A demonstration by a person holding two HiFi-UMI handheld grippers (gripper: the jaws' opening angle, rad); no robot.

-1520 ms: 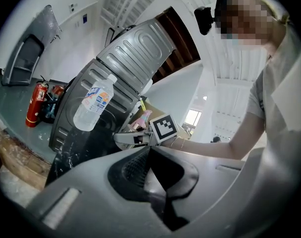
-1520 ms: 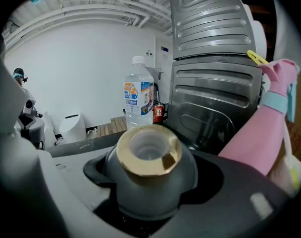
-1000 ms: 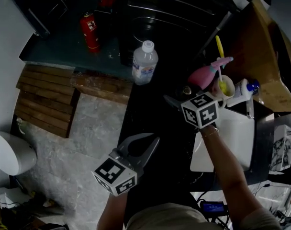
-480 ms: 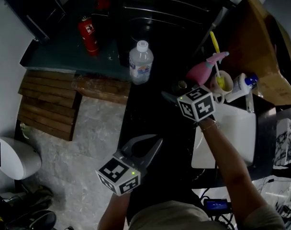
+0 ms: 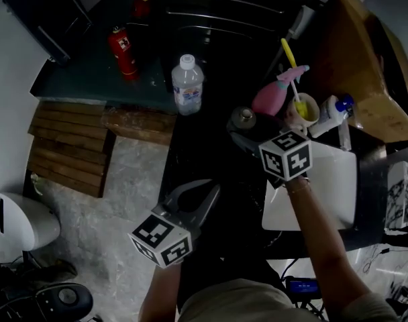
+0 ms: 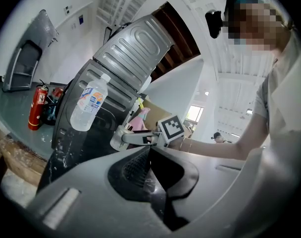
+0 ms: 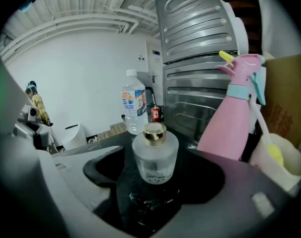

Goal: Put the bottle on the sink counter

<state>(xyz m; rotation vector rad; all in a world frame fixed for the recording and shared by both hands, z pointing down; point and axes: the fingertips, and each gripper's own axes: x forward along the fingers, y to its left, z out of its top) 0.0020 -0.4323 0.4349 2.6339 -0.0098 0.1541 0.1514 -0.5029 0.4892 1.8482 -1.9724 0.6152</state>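
- The small gold-capped bottle (image 7: 154, 155) stands upright on the dark bench (image 5: 207, 156), near the pink sprayer (image 7: 228, 125).
- My right claw (image 7: 158, 187) gapes wide on either side of it, gripping nothing. I judge the placing done.
- My left claw (image 6: 149, 158) is closed and empty.
- Next I'd back the right claw straight out without nudging the bottle.
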